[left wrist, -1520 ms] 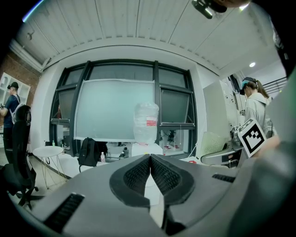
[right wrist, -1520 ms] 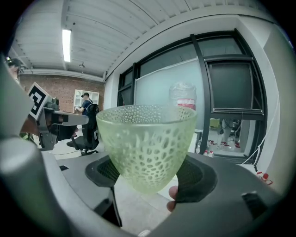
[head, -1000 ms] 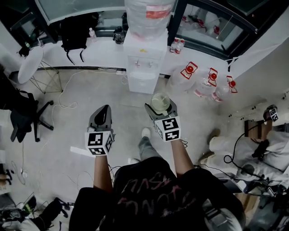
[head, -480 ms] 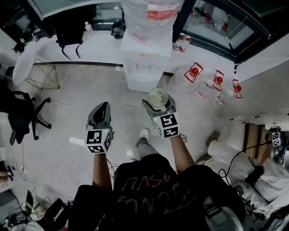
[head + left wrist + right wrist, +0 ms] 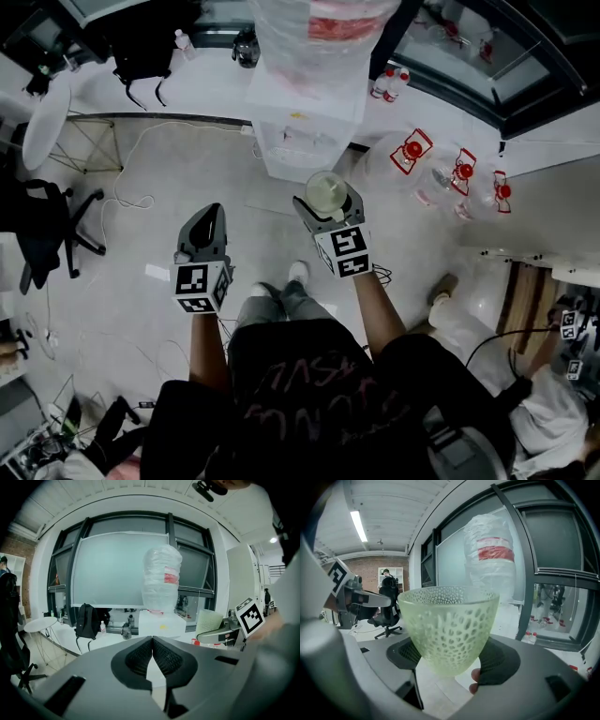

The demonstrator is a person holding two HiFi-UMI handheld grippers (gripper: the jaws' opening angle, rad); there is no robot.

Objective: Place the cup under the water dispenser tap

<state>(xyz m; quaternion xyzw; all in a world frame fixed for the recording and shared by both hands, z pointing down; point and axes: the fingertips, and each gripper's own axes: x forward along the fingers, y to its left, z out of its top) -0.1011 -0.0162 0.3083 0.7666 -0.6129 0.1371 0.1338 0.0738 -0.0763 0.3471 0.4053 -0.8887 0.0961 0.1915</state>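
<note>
Cup (image 5: 447,625) upright, lower sides clamped between fingers (image 5: 502,660) of right gripper (image 5: 451,656)

The cup (image 5: 447,630) is translucent pale-green plastic, dimpled in a honeycomb pattern. The right gripper (image 5: 452,656) and left gripper (image 5: 152,640) have matt grey plastic shells and black, finely ribbed pads (image 5: 504,660). The water bottle (image 5: 490,559) is clear plastic under crinkled film. The dispenser cabinet (image 5: 305,131) is smooth and white. The backpack (image 5: 86,620) is black cloth.
</note>
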